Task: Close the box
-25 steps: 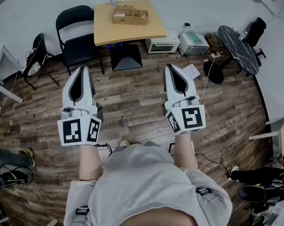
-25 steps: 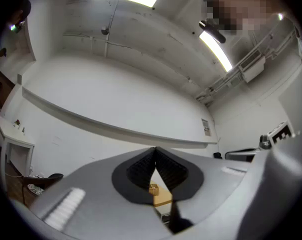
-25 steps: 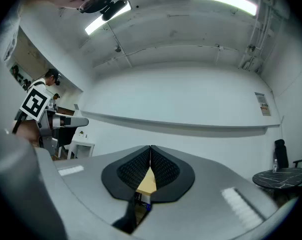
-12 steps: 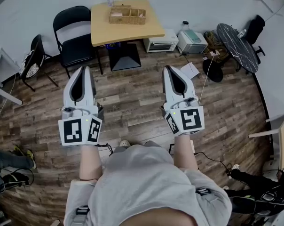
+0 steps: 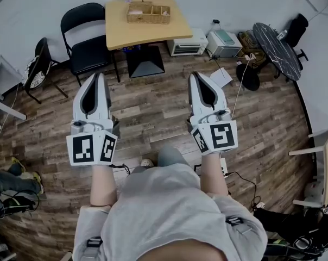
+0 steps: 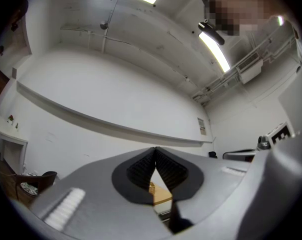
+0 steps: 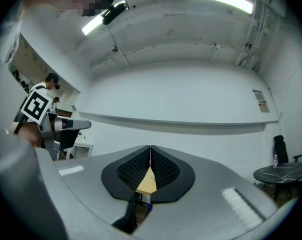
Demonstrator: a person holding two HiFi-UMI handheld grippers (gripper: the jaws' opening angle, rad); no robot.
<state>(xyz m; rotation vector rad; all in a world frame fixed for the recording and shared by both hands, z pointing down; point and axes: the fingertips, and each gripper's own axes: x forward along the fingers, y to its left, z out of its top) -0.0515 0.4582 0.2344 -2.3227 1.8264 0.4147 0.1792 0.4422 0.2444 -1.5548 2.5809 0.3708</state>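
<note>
Floorboards (image 5: 153, 107) filled most of the head view, and across them, against the far wall, stood the wooden table (image 5: 145, 34) with a black chair (image 5: 87, 34) just beside it on the left. Over the last second little had altered: the table had drifted a touch toward the top of the frame, and a knee (image 5: 169, 156) had come into sight below the grippers where none had shown before. I took that for a step forward. If so, the task was in its approach and the closing itself not yet begun. The left gripper (image 5: 98, 76) and the right gripper (image 5: 195, 76) had kept their pose, held out level side by side and pointing at the table. Each had its jaws pressed together at the tips and nothing between them, and both gripper views confirmed it. The box (image 5: 149, 12), a wicker one, sat on the tabletop toward its far edge, well apart from both sets of fingertips and roughly between the lines they pointed along. It was too small for me to judge how its lid lay. In the left gripper view it peeped through the slit under the closed jaws as a small tan shape (image 6: 153, 187).
</note>
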